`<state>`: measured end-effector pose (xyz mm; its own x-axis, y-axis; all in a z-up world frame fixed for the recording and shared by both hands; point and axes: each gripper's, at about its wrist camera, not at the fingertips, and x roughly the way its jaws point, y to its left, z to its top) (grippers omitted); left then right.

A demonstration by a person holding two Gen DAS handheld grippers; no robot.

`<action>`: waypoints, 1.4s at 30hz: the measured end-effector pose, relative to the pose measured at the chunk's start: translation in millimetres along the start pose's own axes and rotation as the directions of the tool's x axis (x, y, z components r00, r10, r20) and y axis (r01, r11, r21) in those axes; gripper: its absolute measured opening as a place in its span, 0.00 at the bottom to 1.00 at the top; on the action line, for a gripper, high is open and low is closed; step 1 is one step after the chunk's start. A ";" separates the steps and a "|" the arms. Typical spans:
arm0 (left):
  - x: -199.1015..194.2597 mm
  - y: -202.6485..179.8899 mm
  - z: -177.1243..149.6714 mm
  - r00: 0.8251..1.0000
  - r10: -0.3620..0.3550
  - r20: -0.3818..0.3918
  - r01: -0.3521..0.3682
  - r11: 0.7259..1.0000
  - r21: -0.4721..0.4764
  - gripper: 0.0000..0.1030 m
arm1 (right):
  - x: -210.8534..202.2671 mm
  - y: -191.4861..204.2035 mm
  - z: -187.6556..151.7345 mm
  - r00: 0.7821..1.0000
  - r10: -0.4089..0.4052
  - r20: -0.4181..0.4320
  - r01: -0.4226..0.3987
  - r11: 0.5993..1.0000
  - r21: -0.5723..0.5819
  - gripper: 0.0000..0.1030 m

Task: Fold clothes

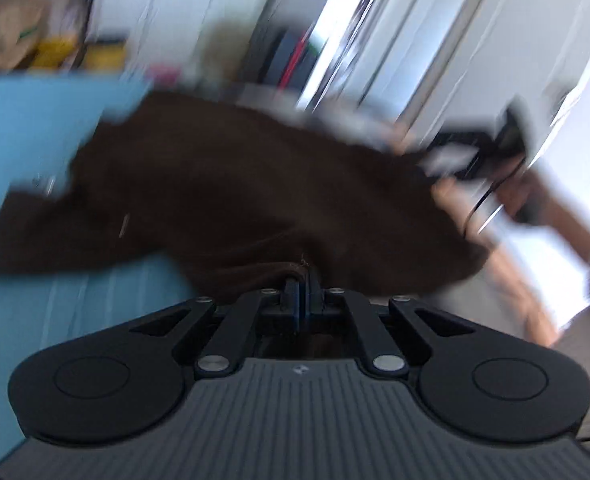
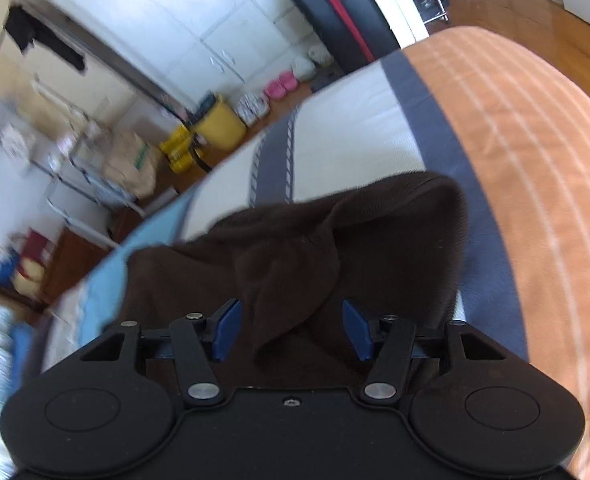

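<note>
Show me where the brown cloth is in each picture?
Left wrist view: the brown cloth spreads across the middle, its near edge pinched in the shut left claw.
Right wrist view: the cloth is heaped in the lower middle, a fold lying between the open right claw pads.
Shared landmark: the light blue sheet lies left of the cloth in both views.

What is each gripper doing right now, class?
Left gripper: shut on the brown garment.
Right gripper: open, garment fold lying between its fingers, not clamped.
</note>
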<state>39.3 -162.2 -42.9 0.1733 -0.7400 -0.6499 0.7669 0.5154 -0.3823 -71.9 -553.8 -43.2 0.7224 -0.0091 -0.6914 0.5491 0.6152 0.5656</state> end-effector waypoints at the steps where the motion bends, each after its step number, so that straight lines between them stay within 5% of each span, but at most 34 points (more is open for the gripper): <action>1: 5.0 5.0 -1.5 1.000 -0.006 -0.022 0.005 0.999 -0.032 0.02 | 9.8 2.0 1.3 1.000 -0.016 -0.015 0.015 1.000 -0.015 0.60; 4: 13.0 16.9 -3.9 0.998 -0.017 -0.057 0.011 0.995 -0.103 0.02 | 30.9 6.4 4.9 0.999 -0.017 -0.037 0.015 0.998 -0.060 0.60; 7: 13.7 22.0 -4.0 0.999 -0.008 -0.053 0.001 0.992 -0.125 0.02 | 32.4 10.8 14.9 0.995 -0.051 0.082 0.060 0.992 -0.113 0.54; 9: 18.0 23.6 -5.2 0.998 0.002 -0.066 -0.010 0.992 -0.129 0.02 | 30.0 13.3 23.0 0.980 -0.079 0.184 0.106 0.984 -0.142 0.05; 10: 21.6 25.8 -4.8 0.997 -0.001 -0.078 -0.010 0.990 -0.137 0.02 | 28.8 14.5 27.0 0.968 -0.091 0.235 0.130 0.979 -0.155 0.04; 14: 31.6 31.3 -4.7 0.994 -0.016 -0.107 -0.002 0.987 -0.162 0.02 | 15.2 11.4 48.2 0.885 -0.163 0.437 0.247 0.959 -0.142 0.02; 17: 34.5 35.9 -3.8 0.994 -0.032 -0.108 0.011 0.982 -0.187 0.02 | -1.7 -2.6 64.2 0.795 -0.327 0.511 0.431 0.897 -0.097 0.18; 21: 32.8 40.4 -7.0 0.993 -0.050 -0.107 0.025 0.974 -0.227 0.02 | -30.9 -30.4 56.7 0.862 -0.305 0.406 0.347 0.937 -0.031 0.23; 23: 32.9 37.7 -5.8 0.994 -0.041 -0.105 0.017 0.977 -0.215 0.03 | -45.1 -34.6 44.3 0.902 -0.270 0.337 0.290 0.957 -0.011 0.44; 25: 32.5 34.0 -4.6 0.994 -0.027 -0.102 0.007 0.980 -0.196 0.04 | -58.6 -32.8 31.9 0.925 -0.267 0.272 0.285 0.958 -0.030 0.49; 27: 31.0 30.5 -4.7 0.995 -0.015 -0.096 -0.003 0.983 -0.183 0.06 | -68.6 -27.6 20.4 0.927 -0.324 0.190 0.337 0.941 -0.038 0.57; 30: 30.5 29.3 -3.9 0.996 -0.007 -0.091 -0.010 0.983 -0.181 0.08 | -82.4 -35.0 -4.9 0.902 -0.429 0.056 0.427 0.903 0.040 0.58; 32: 30.8 30.9 -1.6 0.997 0.001 -0.081 -0.016 0.982 -0.190 0.08 | -92.7 -41.3 -24.9 0.900 -0.434 -0.040 0.436 0.895 0.096 0.59; 38: 22.8 43.3 -2.1 1.000 0.000 -0.016 -0.004 0.964 -0.267 0.08 | -107.1 -53.7 -58.4 0.957 -0.264 -0.122 0.289 0.908 0.302 0.70; 42: 13.2 56.0 -2.7 0.999 0.003 0.036 0.009 0.940 -0.340 0.08 | -88.2 -78.2 -83.5 0.962 -0.170 -0.216 0.255 0.844 0.473 0.71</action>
<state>82.9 -142.0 -74.7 0.1976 -0.7534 -0.6272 0.5127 0.6247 -0.5889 -213.7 -535.3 -64.0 0.5108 0.0569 -0.8578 0.8460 0.1441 0.5133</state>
